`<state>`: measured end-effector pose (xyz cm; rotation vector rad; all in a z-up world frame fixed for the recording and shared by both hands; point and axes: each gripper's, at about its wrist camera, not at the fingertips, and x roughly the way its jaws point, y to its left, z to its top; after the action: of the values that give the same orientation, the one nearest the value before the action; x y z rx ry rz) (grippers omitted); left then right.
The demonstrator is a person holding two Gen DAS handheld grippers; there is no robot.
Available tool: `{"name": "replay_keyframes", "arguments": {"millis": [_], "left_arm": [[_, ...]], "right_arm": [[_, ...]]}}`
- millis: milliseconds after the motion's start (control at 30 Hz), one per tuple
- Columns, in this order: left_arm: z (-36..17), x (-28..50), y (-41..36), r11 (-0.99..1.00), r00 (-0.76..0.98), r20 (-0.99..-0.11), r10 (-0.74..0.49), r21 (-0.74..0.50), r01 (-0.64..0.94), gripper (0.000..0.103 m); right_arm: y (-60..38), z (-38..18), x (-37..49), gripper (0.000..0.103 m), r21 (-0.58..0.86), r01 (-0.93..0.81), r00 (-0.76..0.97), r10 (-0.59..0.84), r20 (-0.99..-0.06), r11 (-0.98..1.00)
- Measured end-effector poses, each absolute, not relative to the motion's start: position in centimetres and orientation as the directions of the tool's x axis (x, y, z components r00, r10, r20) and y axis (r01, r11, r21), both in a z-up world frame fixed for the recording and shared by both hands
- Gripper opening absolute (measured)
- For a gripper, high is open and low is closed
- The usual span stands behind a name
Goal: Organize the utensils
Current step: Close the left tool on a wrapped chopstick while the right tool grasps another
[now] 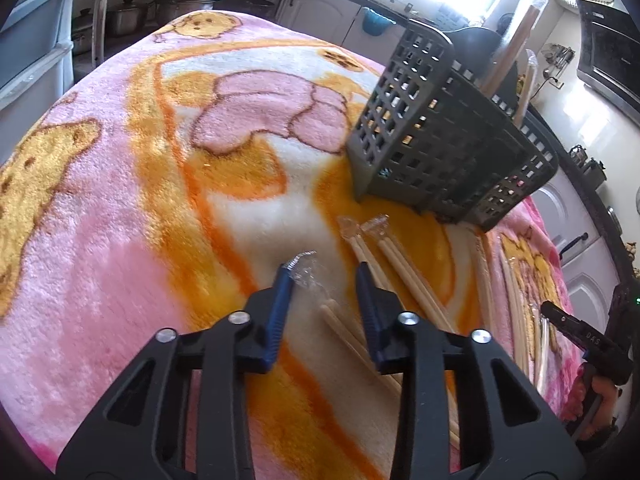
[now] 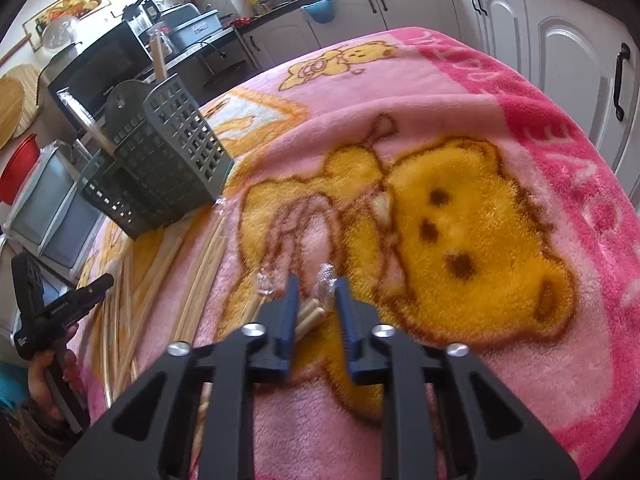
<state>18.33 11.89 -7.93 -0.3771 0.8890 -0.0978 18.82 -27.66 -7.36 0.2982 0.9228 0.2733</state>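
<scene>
My left gripper [image 1: 326, 270] stands part open astride one cellophane-wrapped chopstick pair [image 1: 340, 320], its fingers [image 1: 280, 300] not visibly pressing; the pair lies flat on the bear-print blanket [image 1: 120, 200], wrapper tip pointing away toward the grey slotted cutlery basket [image 1: 432, 136]. Only my right wrist view shows the right gripper [image 2: 316, 292] nearly closed around another wrapped pair [image 2: 310, 318], lying lengthwise, ends away from me.
</scene>
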Motion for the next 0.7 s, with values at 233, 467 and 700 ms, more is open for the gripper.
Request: {"name": "replay_keyframes", "arguments": {"millis": [233,467,700], "left_arm": [[-7.9,19.1,12.3,0.944,0.614,-0.758,-0.219,-0.324,-0.064,0.005],[-6.3,19.2,13.1,0.940,0.650,-0.720,-0.244,-0.341,-0.025,0.003],[-0.9,18.3,12.5,0.939,0.733,-0.622,-0.277,-0.339,0.067,0.002]], "right_arm": [[-27.0,-6.1,19.1,0.006,0.300,-0.136,0.615,0.317,-0.722,0.944],[-26.0,-4.0,19.2,0.006,0.218,-0.175,0.664,0.279,-0.693,0.960],[-24.8,-0.9,18.7,0.005,0.175,-0.227,0.711,0.286,-0.643,0.958]]}}
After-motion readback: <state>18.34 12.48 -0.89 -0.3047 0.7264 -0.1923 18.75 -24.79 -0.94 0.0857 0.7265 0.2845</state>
